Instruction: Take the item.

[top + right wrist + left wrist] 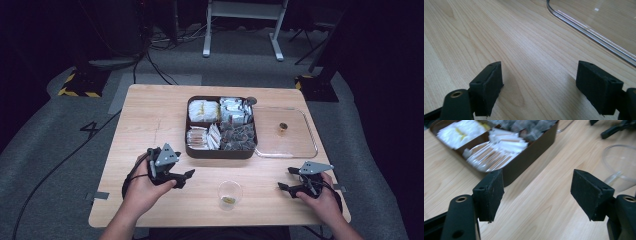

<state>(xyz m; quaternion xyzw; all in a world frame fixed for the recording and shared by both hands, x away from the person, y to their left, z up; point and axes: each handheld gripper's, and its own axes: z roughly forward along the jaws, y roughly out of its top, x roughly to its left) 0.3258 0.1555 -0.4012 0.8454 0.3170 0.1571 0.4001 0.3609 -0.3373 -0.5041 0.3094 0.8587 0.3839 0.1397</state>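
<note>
Left tool [187, 175], jaws apart and empty, is held just near-left of the box [222, 153]. Right tool [286, 179], likewise apart and empty, is held right of the cup [230, 194]. The packets [499, 155] in the near-left compartment are best approached squarely, with only one spanned.

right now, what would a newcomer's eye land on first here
The dark divided box of white and dark packets at the middle of the wooden table. To its right lies a clear lid; a small clear cup stands near the front edge, between the left claw and right claw, both empty.
</note>
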